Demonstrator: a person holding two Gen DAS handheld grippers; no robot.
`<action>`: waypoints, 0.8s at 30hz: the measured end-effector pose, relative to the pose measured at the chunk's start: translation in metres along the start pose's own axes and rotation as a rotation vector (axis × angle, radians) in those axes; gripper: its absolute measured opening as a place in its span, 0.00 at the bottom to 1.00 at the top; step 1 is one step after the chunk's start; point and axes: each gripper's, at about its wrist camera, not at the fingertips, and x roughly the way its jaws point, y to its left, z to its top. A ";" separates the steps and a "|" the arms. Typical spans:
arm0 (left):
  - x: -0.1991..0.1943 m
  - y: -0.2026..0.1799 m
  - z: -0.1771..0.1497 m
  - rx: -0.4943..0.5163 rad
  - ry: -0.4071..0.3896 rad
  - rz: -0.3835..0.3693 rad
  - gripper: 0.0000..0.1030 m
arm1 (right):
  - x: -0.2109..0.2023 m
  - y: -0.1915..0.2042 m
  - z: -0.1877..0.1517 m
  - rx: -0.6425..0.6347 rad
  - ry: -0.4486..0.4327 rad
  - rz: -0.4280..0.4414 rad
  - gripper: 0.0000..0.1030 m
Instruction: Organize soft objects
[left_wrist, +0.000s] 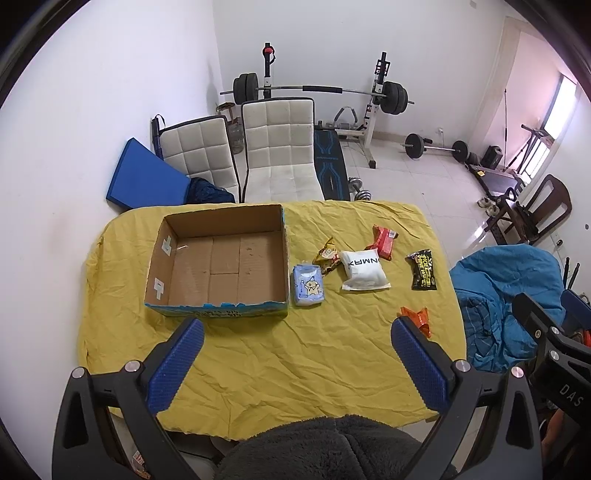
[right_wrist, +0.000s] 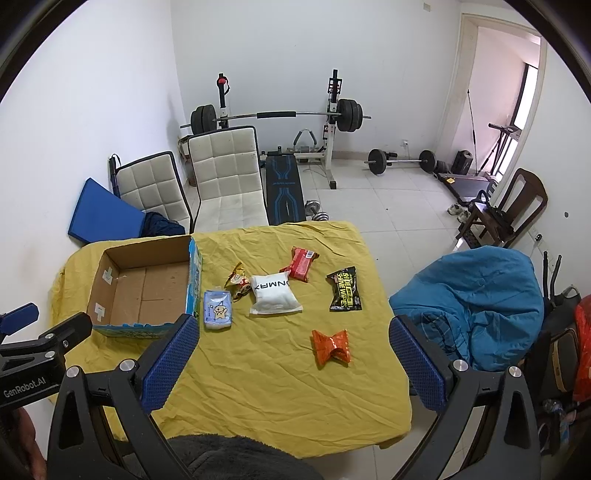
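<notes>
An open, empty cardboard box (left_wrist: 221, 258) (right_wrist: 144, 288) stands at the left of the yellow-covered table (left_wrist: 295, 354) (right_wrist: 280, 376). To its right lie a blue tissue pack (left_wrist: 308, 286) (right_wrist: 218, 310), a small yellow snack bag (left_wrist: 327, 254) (right_wrist: 238, 282), a white pouch (left_wrist: 364, 269) (right_wrist: 273, 293), a red packet (left_wrist: 384, 240) (right_wrist: 303, 264), a black packet (left_wrist: 423, 269) (right_wrist: 343, 290) and an orange packet (left_wrist: 417, 317) (right_wrist: 332, 347). My left gripper (left_wrist: 297, 360) and right gripper (right_wrist: 293, 356) are both open and empty above the near part of the table.
Two white chairs (left_wrist: 280, 147) (right_wrist: 225, 173) stand behind the table, with a blue mat (left_wrist: 144, 177), a weight bench and barbells (right_wrist: 277, 114) beyond. A blue blanket heap (right_wrist: 476, 302) lies right of the table. A dark fleece (left_wrist: 325, 446) lies at the near edge.
</notes>
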 end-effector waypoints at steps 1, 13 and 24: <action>0.000 -0.001 0.000 0.000 -0.002 0.001 1.00 | 0.000 0.000 0.000 -0.001 0.000 -0.001 1.00; 0.001 0.001 0.000 -0.002 -0.002 -0.003 1.00 | -0.002 0.001 0.001 -0.004 -0.006 -0.007 1.00; 0.001 0.002 -0.001 -0.004 -0.004 -0.005 1.00 | -0.001 0.004 0.000 -0.006 -0.006 -0.009 1.00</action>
